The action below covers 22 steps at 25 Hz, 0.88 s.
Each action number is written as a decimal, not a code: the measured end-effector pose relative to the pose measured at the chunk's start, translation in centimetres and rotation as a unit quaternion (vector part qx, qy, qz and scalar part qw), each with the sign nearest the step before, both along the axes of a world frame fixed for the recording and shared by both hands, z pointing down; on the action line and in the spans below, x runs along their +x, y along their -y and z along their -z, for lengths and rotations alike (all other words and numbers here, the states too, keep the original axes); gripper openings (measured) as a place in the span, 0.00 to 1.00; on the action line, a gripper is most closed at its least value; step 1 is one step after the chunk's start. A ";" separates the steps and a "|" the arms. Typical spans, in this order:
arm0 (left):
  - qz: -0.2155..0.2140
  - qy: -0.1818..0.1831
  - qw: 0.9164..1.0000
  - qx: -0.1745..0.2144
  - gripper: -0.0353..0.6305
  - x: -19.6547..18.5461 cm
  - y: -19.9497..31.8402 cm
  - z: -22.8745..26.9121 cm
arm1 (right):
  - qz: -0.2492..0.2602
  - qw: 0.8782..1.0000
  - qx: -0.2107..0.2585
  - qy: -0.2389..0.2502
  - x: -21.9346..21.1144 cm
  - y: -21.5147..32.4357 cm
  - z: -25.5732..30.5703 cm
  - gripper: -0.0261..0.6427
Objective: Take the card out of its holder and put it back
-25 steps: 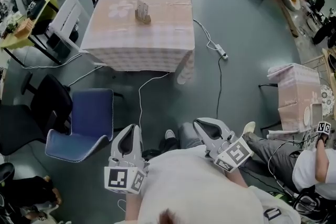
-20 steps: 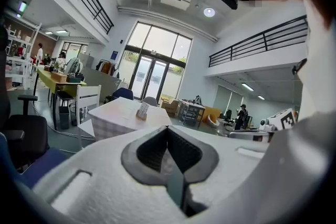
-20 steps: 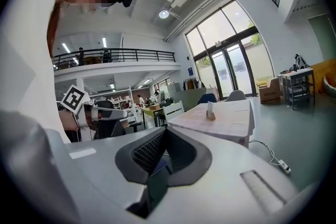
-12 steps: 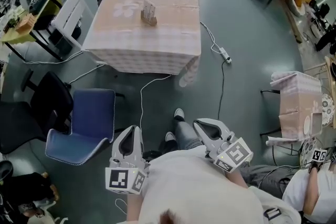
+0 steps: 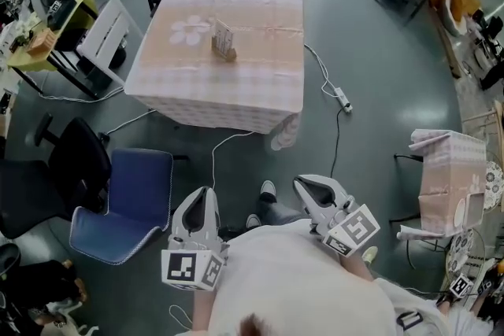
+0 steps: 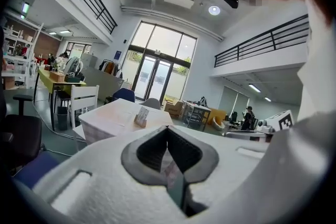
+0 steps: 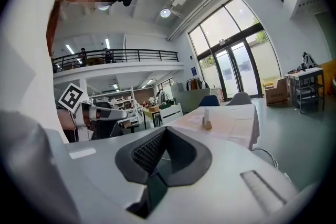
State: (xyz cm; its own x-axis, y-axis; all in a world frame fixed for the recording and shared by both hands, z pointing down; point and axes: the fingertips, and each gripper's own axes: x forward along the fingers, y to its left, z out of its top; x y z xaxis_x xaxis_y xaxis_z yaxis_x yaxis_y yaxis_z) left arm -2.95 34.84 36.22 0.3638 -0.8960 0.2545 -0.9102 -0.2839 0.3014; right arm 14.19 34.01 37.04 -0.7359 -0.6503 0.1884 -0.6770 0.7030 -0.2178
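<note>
You held both grippers close to your body, and neither had anything in it. The left gripper (image 5: 202, 193) had its fingers pressed together at the tips, with nothing caught in the hollow behind them. The right gripper (image 5: 304, 185) was closed tip to tip in the same way. The card (image 5: 222, 34) stood upright in its holder (image 5: 227, 53) on the table (image 5: 213, 100). It was well ahead of both pairs of fingertips, between the lines they pointed along and nearer the left one's.

By my reading you were at the approach, with the card not yet taken out. The next move called for closing the gap to the table until the card stood just beyond your fingertips. You would then need to part the fingers of one gripper for the card's top edge and steady the holder with the other. A floor cable (image 5: 331, 130) lay ahead of the right fingers, worth stepping around.
</note>
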 end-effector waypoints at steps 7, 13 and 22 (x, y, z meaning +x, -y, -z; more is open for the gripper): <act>0.019 0.006 1.000 0.013 0.05 1.5 4.1 1.2 | 0.023 1.000 -0.004 -0.002 1.4 4.6 0.0 0.04; 0.033 0.010 0.999 0.008 0.05 2.2 6.0 0.4 | 0.027 1.000 0.003 -0.011 3.0 7.1 -0.4 0.04; 0.018 0.001 1.000 0.007 0.05 3.9 7.5 -0.3 | 0.011 1.000 -0.007 -0.020 4.9 8.2 -1.5 0.04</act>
